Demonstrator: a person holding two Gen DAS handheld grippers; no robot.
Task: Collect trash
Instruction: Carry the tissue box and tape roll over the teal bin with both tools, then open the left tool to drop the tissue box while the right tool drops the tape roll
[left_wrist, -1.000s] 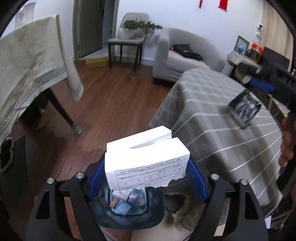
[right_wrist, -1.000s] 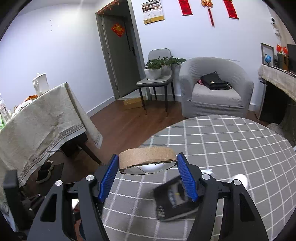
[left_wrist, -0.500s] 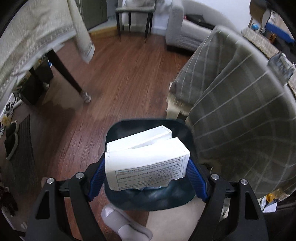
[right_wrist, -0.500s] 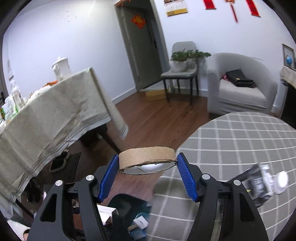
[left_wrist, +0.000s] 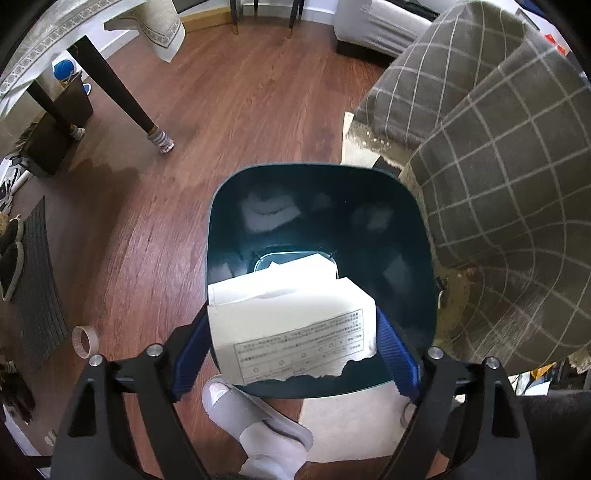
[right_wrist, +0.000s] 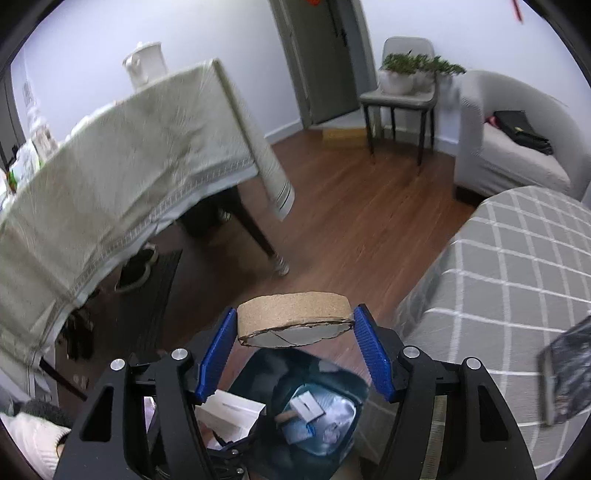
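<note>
The dark teal bin (left_wrist: 317, 266) fills the middle of my left view, its mouth open straight below and ahead of my left tongs (left_wrist: 293, 343), toward 12 o'clock. The checked worktop (left_wrist: 498, 166) hangs over it at 2 o'clock. Those tongs are clenched on the white torn carton (left_wrist: 291, 321), its long axis running crosswise from 9 to 3 between the blue pads, directly over the bin's near half. So the left is the nearer one: letting go should drop it in.

My right tongs (right_wrist: 293, 328) grip the flattened cardboard ring (right_wrist: 293, 319), also crosswise, with the bin (right_wrist: 314, 406) below at 6 o'clock.

A second ago the left view showed only a sliver of bin at 6 o'clock; since then it has tipped downward. The right has swung off the worktop.
</note>
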